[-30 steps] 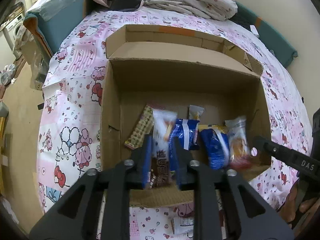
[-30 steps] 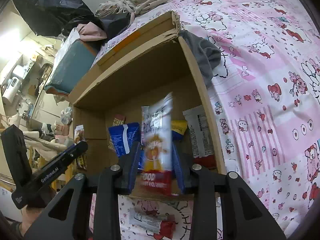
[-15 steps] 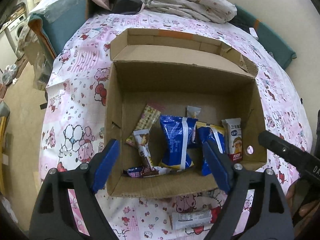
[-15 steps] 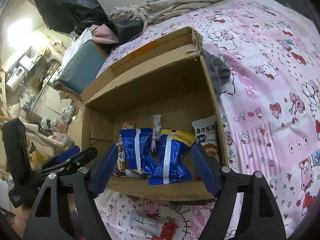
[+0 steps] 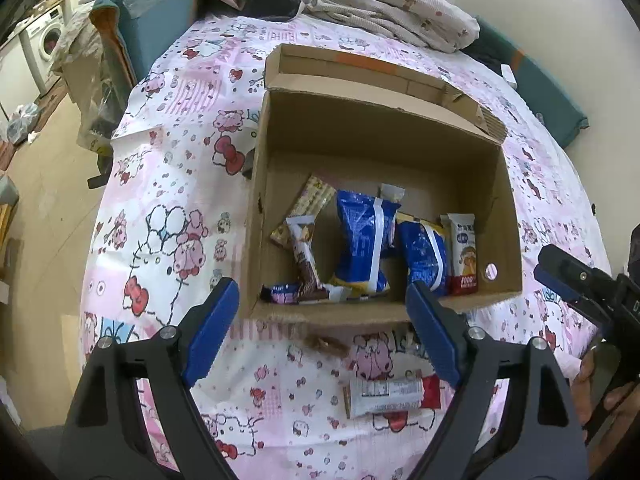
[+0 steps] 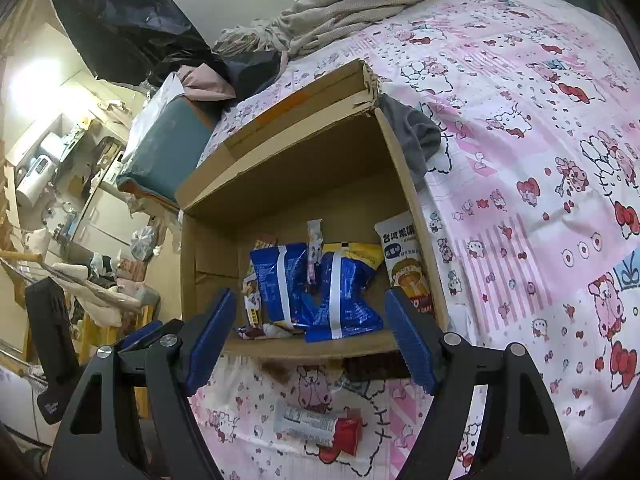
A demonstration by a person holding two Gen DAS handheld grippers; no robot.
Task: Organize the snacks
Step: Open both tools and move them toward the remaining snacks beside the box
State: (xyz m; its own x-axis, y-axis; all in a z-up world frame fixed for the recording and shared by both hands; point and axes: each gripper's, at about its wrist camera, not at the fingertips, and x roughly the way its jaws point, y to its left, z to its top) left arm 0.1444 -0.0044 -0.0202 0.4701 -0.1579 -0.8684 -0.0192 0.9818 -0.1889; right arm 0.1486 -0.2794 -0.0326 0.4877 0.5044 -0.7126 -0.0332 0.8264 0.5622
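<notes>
An open cardboard box (image 5: pixel 380 120) (image 6: pixel 304 160) stands on the pink cartoon bedsheet and holds several snack packs: two blue bags (image 5: pixel 366 240) (image 6: pixel 280 280), a brown-and-white bar (image 5: pixel 304 256) and a white rice-cracker pack (image 5: pixel 464 254) (image 6: pixel 406 264). One white-and-red snack pack (image 5: pixel 386 394) (image 6: pixel 316 426) lies on the sheet in front of the box. My left gripper (image 5: pixel 324 328) is open and empty, above the box's near wall. My right gripper (image 6: pixel 308 340) is open and empty, at the box's near edge.
A brown smear or small wrapper (image 5: pixel 326 346) lies on the sheet by the box front. Crumpled bedding (image 5: pixel 380 0) and a teal cushion (image 5: pixel 160 12) lie behind the box. A grey cloth (image 6: pixel 416 136) lies at the box's right side. The floor drops off left of the bed.
Both grippers have opened and let their snack packs go into the box, then pulled back toward the near side of the box.
</notes>
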